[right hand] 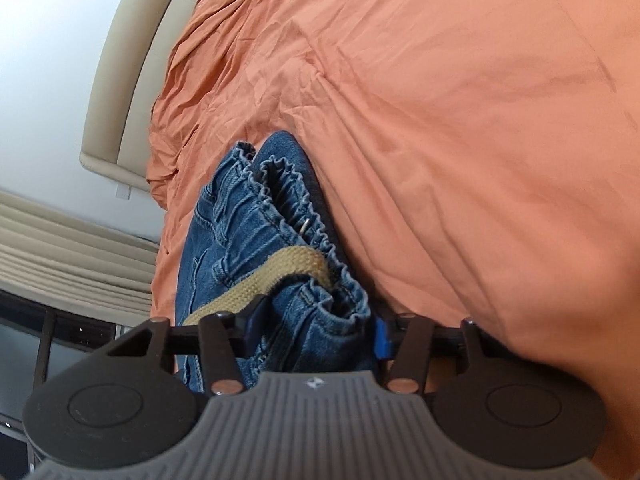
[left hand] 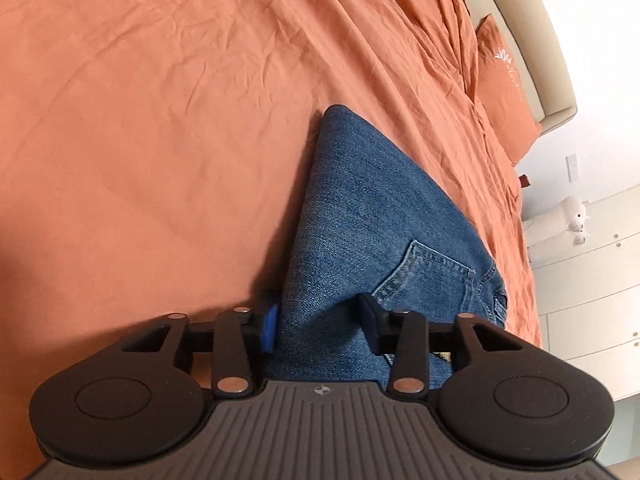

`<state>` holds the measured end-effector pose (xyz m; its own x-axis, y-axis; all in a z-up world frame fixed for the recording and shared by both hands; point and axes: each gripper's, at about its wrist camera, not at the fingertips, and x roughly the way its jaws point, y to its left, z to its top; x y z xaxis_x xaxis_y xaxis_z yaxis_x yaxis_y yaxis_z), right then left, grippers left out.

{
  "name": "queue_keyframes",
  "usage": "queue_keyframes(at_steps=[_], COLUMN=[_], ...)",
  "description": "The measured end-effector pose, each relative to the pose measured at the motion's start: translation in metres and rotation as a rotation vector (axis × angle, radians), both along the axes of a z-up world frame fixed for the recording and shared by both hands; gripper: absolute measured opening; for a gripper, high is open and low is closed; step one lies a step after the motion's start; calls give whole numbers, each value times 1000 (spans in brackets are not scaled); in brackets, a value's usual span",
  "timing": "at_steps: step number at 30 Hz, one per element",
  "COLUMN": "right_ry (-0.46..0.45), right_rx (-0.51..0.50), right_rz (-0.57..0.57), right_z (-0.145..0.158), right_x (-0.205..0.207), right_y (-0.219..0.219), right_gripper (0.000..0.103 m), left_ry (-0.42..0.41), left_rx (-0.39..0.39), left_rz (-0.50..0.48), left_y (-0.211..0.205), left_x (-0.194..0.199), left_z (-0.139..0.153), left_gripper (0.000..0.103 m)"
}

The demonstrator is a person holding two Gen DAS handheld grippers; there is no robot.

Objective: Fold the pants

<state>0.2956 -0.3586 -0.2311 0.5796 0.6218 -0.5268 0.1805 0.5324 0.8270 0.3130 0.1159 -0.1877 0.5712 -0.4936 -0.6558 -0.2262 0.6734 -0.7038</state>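
Observation:
Blue jeans lie folded lengthwise on the orange bed sheet, one back pocket facing up. My left gripper is shut on the near denim edge, and the cloth fills the gap between its pads. In the right wrist view the gathered elastic waistband of the jeans is bunched up, with a tan woven belt running across it. There my right gripper is shut on the waistband, denim packed between both pads. The part of the jeans below each gripper body is hidden.
Wrinkled orange sheet spreads widely around the jeans. A beige headboard and an orange pillow lie at the bed's far end. Beyond the bed's edge stand a white dresser with a white plush toy, and beige curtains.

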Motion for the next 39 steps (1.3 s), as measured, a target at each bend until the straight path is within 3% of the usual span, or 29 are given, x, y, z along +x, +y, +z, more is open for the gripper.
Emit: queue_keyframes(at_steps=[5,10,19,27,35,39], right_ry=[-27,-93,-163,-205,-260,-267], right_rx=[-3,90,-63,-58,-47,-31], right_rz=[17,16,109,179,260,280], right_z=[9,28,106,138,163,160], right_x=[-3,-9,-13,-18,5,23], right_y=[-1,-5,32,93,194,245], right_gripper=[28,23,22,21,21,21], left_ry=[-21,-62,-106,-150,-180,-184], left_rx=[68,132,254,330,387,430], left_rz=[-6,-17,-75,-63,6,33], left_y=[-10,-17,-16,39,128,172], left_x=[-2,-4,-6,-22,-27,-28], left_z=[14,38,93,137,170,173], left_gripper=[22,16,8,6,6,6])
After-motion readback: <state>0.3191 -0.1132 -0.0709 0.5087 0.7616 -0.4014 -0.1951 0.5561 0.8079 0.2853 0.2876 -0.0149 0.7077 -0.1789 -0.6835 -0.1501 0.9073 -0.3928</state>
